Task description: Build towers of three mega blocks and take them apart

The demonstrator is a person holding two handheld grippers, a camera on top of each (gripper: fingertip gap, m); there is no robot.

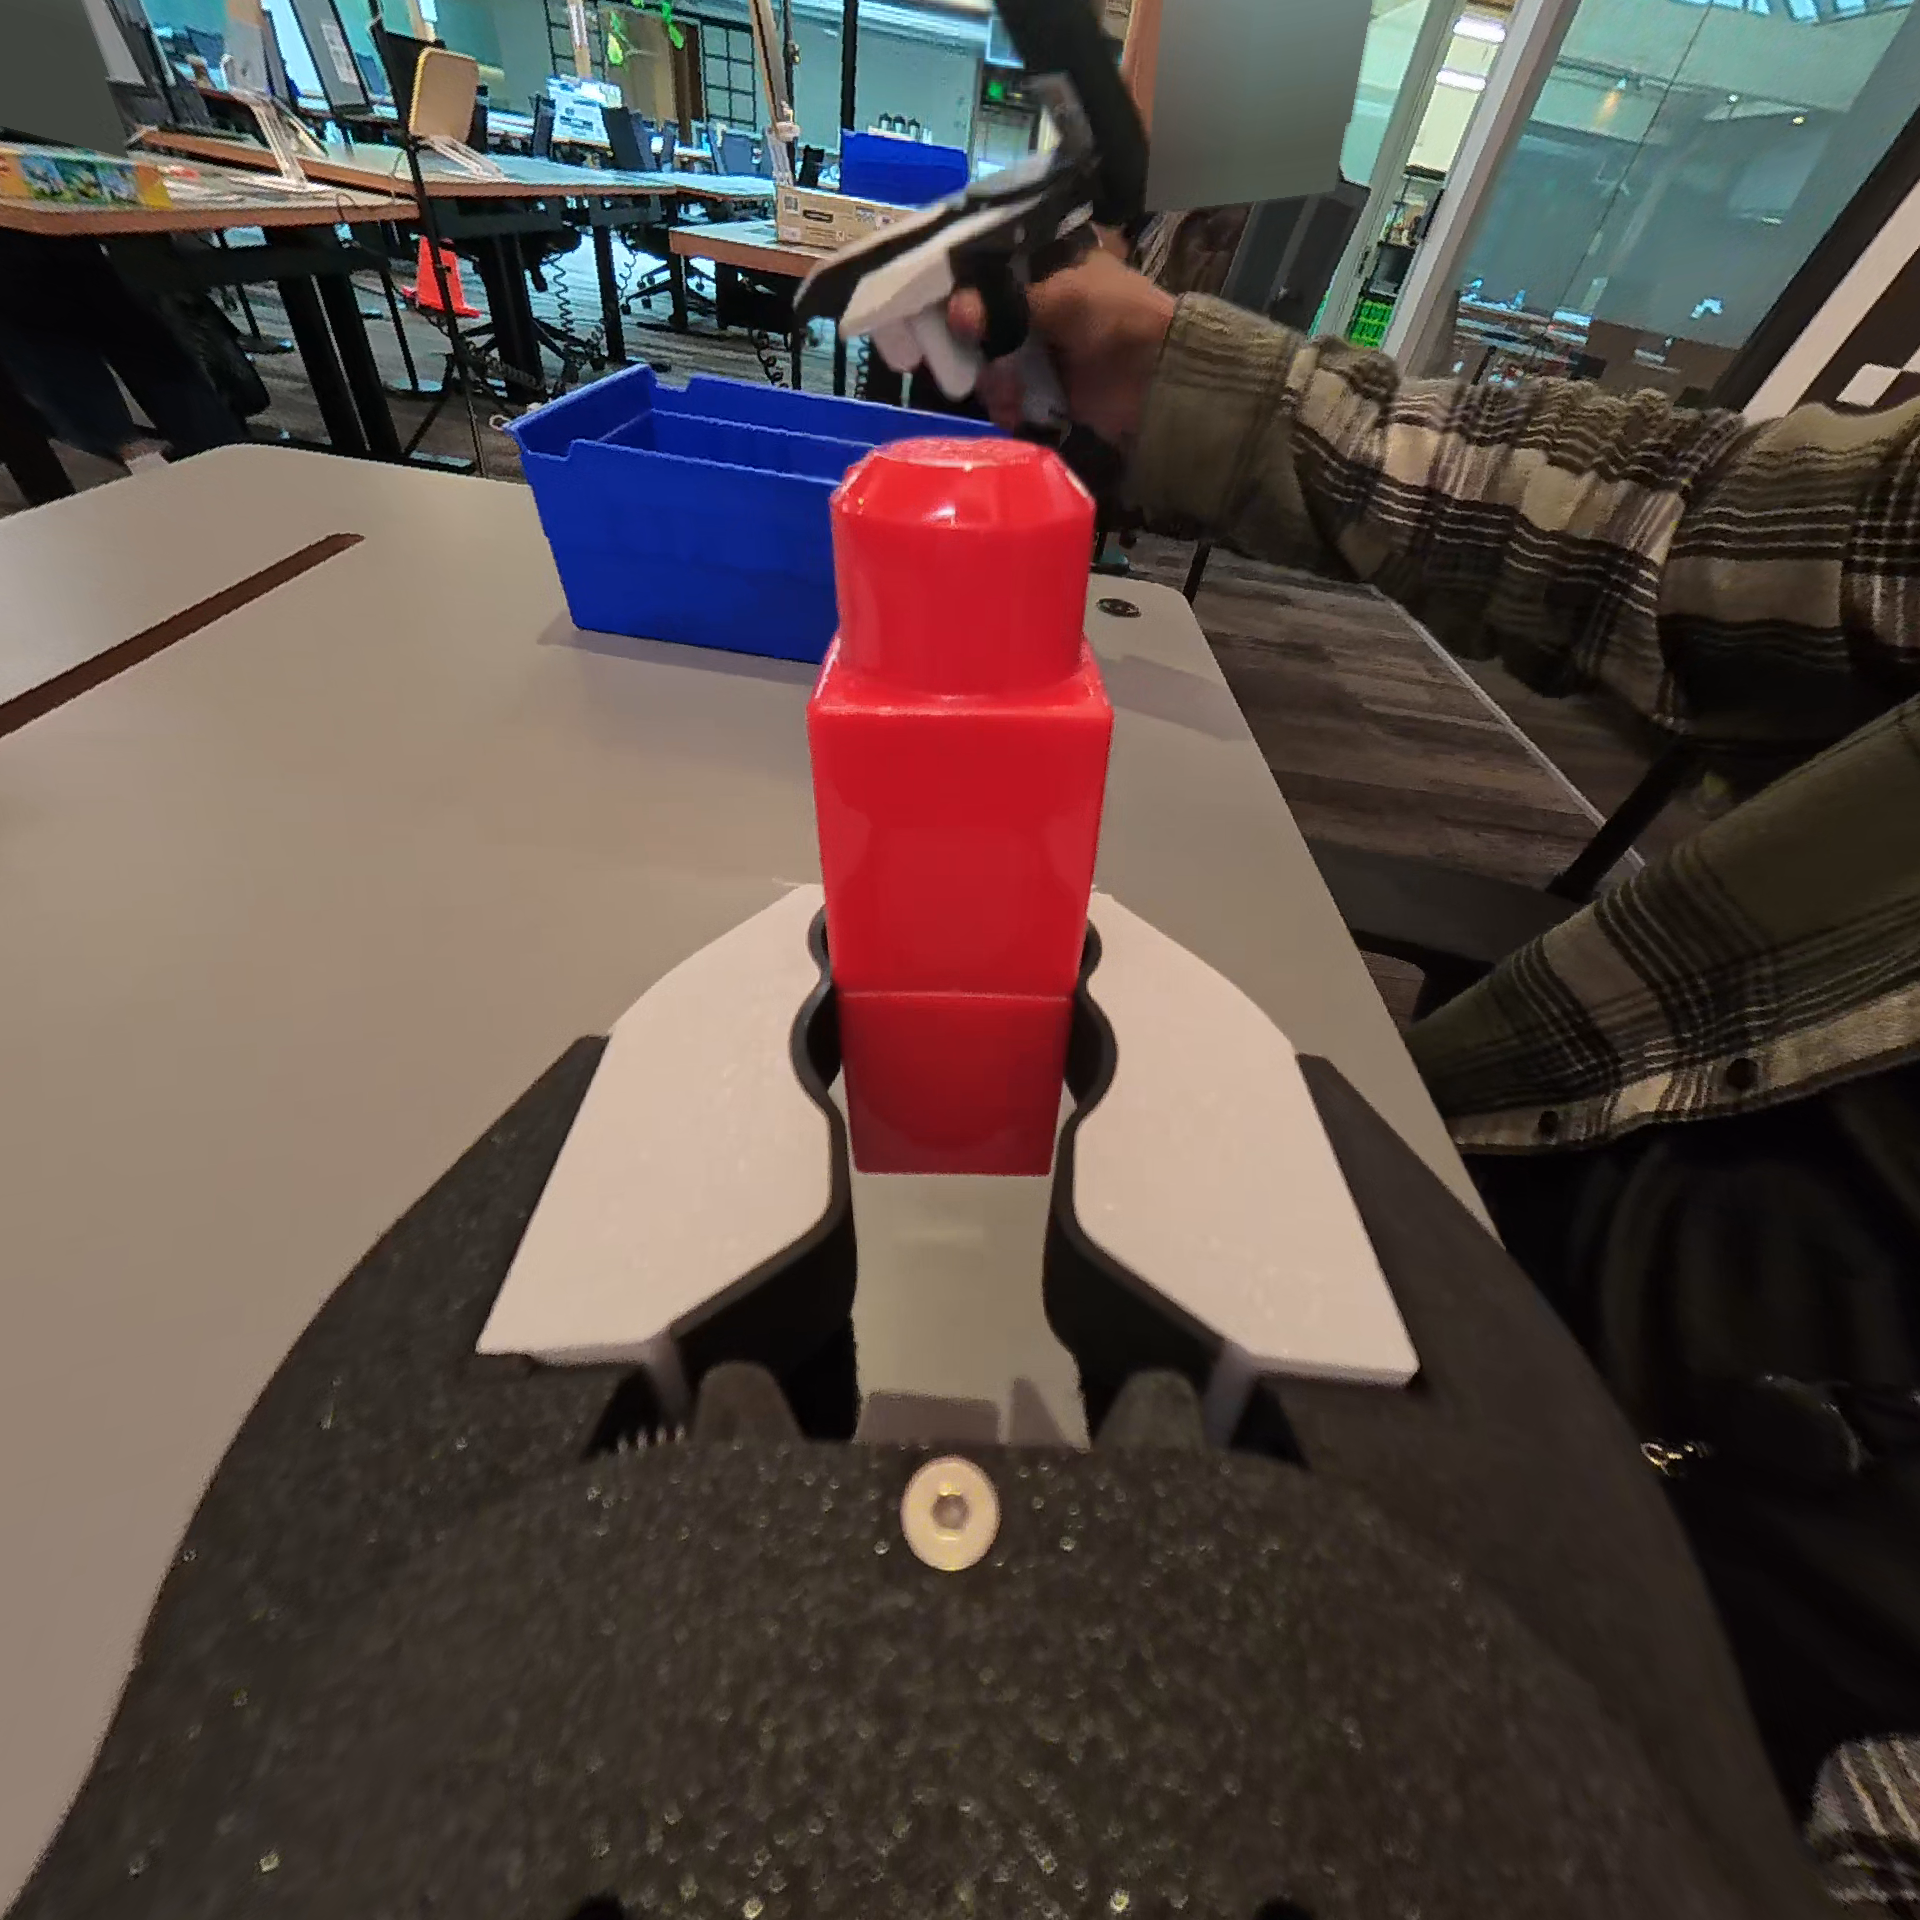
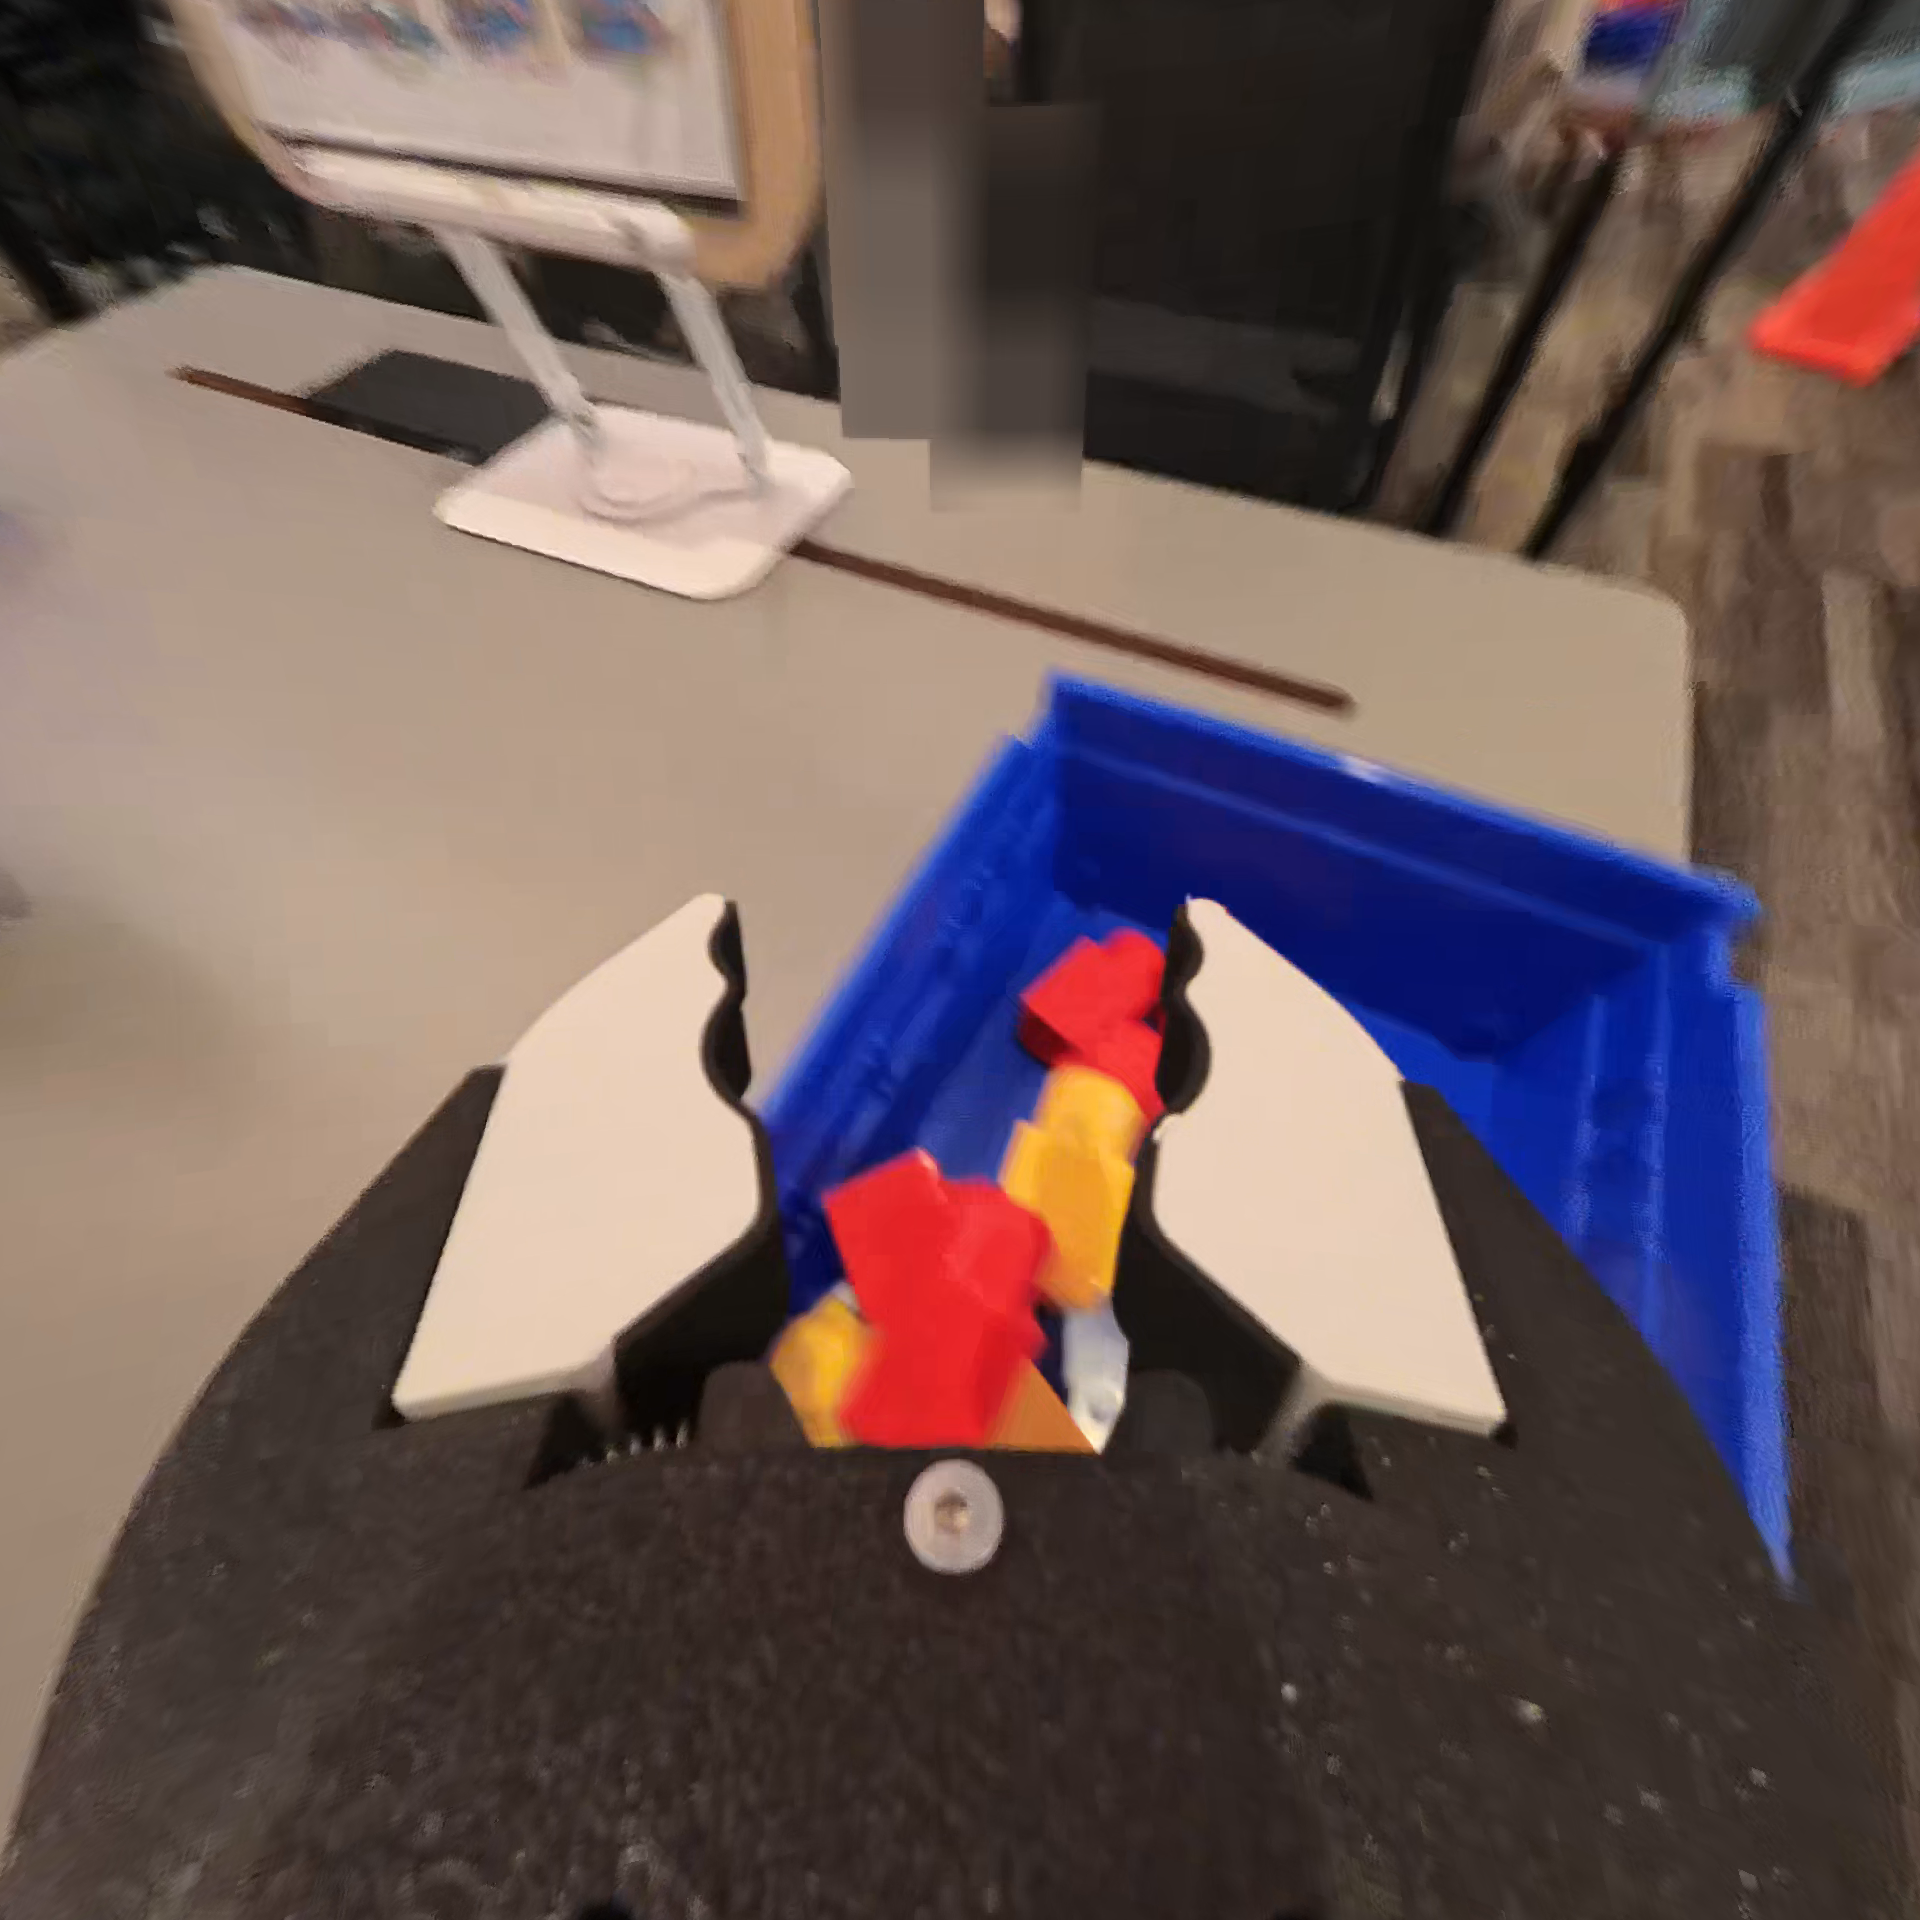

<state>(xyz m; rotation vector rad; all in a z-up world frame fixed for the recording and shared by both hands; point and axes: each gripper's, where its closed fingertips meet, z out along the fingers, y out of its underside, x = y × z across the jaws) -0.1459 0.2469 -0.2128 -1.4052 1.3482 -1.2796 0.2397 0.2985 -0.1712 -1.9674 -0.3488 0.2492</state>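
**Red tower of two in the left claw, right claw hanging wide over the bin**

Red plastic is filling the middle of the left wrist view: two red mega blocks stacked into an upright tower, the lower one square-sided, the upper one topped by a single round stud. The left gripper is clamping the tower at the seam, its two white fingers pressing on either side, narrowly parted by just the width of the blocks. The tower's base is hanging just above the grey tabletop. Behind it one blue plastic bin is standing near the table's far edge. Above the bin a person's hand, in a plaid sleeve, is holding the right gripper in the air; whether that claw is parted cannot be told from here.

The right wrist view, blurred, is looking down into the same blue plastic bin. The right gripper is hovering over it with its two fingers spread wide, gripping nothing. Loose red blocks and yellow blocks are lying jumbled inside; the blur is making an exact count impossible. One white stand is sitting farther back on the grey tabletop.
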